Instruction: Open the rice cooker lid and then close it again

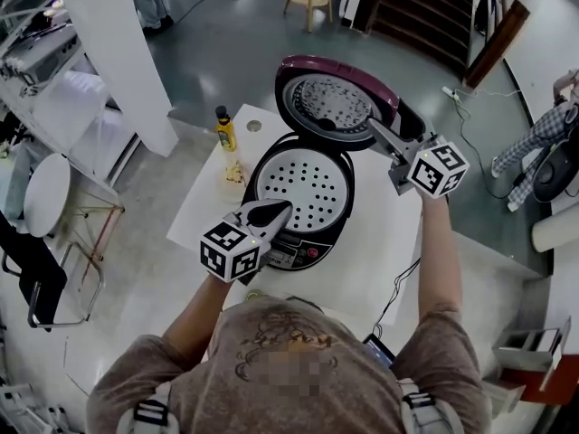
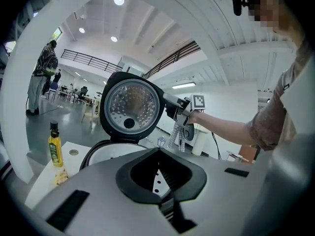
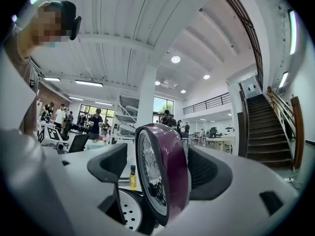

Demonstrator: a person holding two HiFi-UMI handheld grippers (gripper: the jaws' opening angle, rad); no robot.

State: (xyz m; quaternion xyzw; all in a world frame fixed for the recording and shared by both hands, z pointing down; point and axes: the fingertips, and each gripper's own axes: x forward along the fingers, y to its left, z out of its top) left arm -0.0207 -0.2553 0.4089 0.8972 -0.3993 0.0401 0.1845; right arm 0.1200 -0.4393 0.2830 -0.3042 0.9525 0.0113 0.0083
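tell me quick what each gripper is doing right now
left gripper: jaws closed, holding nothing
right gripper: jaws open, edge of the raised lid between them, not gripped

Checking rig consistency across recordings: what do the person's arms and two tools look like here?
The left tool and right tool are light grey with black inner faces; each carries a white cube of black square markers. The T-shirt is brownish, short-sleeved, with a swirled print.
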